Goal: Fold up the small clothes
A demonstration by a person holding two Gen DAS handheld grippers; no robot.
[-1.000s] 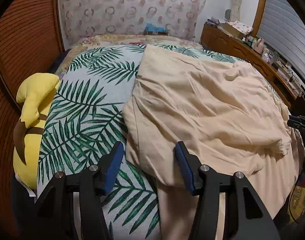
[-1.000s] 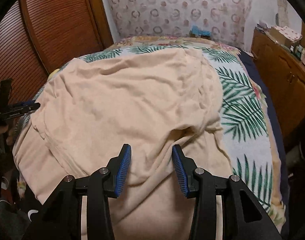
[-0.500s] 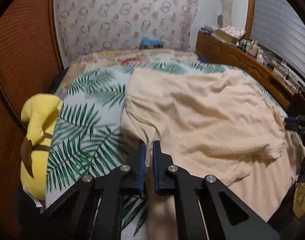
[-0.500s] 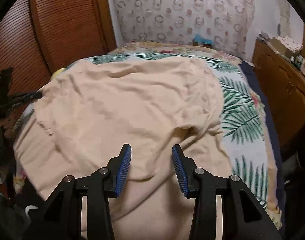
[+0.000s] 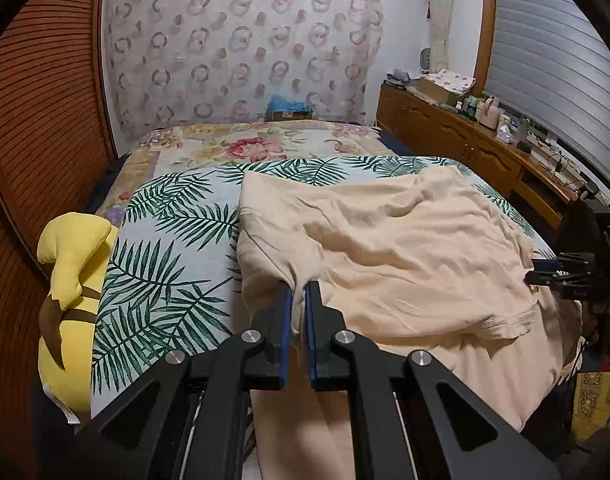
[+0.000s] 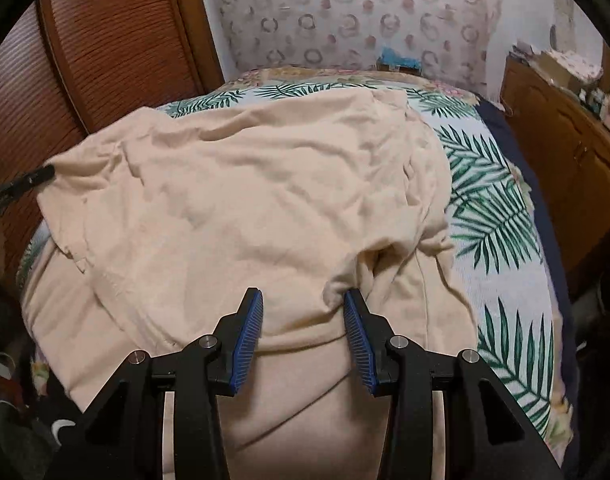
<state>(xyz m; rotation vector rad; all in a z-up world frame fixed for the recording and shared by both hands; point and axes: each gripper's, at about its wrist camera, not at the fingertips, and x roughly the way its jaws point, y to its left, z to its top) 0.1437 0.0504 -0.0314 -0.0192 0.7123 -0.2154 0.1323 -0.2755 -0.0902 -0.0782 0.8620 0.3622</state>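
Note:
A beige garment [image 5: 405,256] lies spread and wrinkled over the palm-leaf bedspread [image 5: 165,248]; it also fills the right wrist view [image 6: 245,200]. My left gripper [image 5: 299,296] is shut on the garment's near left edge and holds a pinch of cloth lifted. My right gripper [image 6: 303,304] is open over the garment's near right part, its right finger [image 6: 359,332] touching a raised fold. The right gripper shows at the right edge of the left wrist view [image 5: 561,274]. The left gripper's tip shows at the left of the right wrist view [image 6: 33,178].
A yellow plush toy [image 5: 69,288] lies at the bed's left edge. A wooden dresser [image 5: 485,152] with several small items runs along the right. Wooden slatted doors [image 6: 117,48] stand on the left. A patterned curtain [image 5: 241,52] hangs behind the bed.
My left gripper closed on the garment's left edge and then lifted it, raising the view. My right gripper stayed open and moved slightly closer to the fold.

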